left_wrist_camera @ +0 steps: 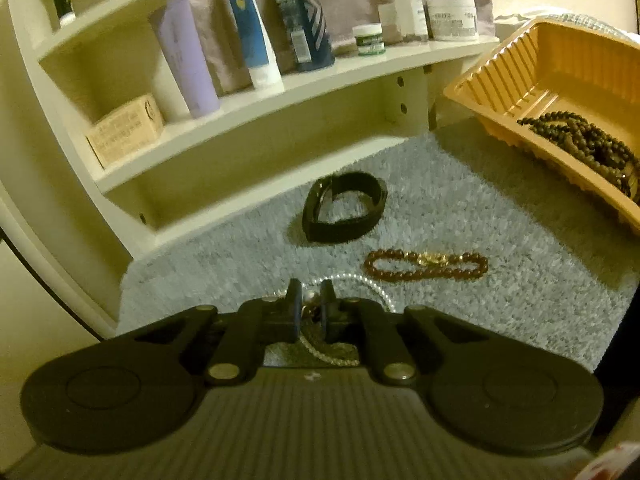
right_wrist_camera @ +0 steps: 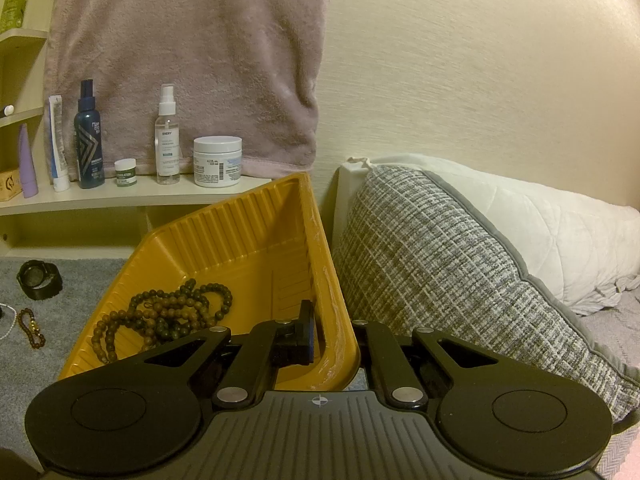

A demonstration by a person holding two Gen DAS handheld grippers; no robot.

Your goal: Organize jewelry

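Left gripper (left_wrist_camera: pixel 311 300) nearly closed on white pearl-bead necklace (left_wrist_camera: pixel 376 292) on grey carpet (left_wrist_camera: pixel 460 216). Right gripper (right_wrist_camera: pixel 326 330) clamped on rim of ribbed yellow plastic tray (right_wrist_camera: pixel 248 240) holding dark wooden-bead strand (right_wrist_camera: pixel 168 312). White jar (right_wrist_camera: pixel 217 162) label illegible; clear spray bottle (right_wrist_camera: pixel 167 136) marked "EVERY".

Cream shelf unit (left_wrist_camera: pixel 248 92), bearing:
- lilac tube (right_wrist_camera: pixel 28 160), upright
- white-and-blue tube (right_wrist_camera: pixel 56 144)
- dark blue spray bottle (right_wrist_camera: pixel 89 136)
- small green-labelled jar (right_wrist_camera: pixel 125 173)
- clear spray bottle (right_wrist_camera: pixel 167 136)
- white jar (right_wrist_camera: pixel 217 162)
- tan box (left_wrist_camera: pixel 126 130), lower shelf

Pinkish towel (right_wrist_camera: pixel 188 60) hanging behind. Grey checked cushion (right_wrist_camera: pixel 448 264) against white pillow (right_wrist_camera: pixel 532 232). Grey carpet (left_wrist_camera: pixel 460 208).
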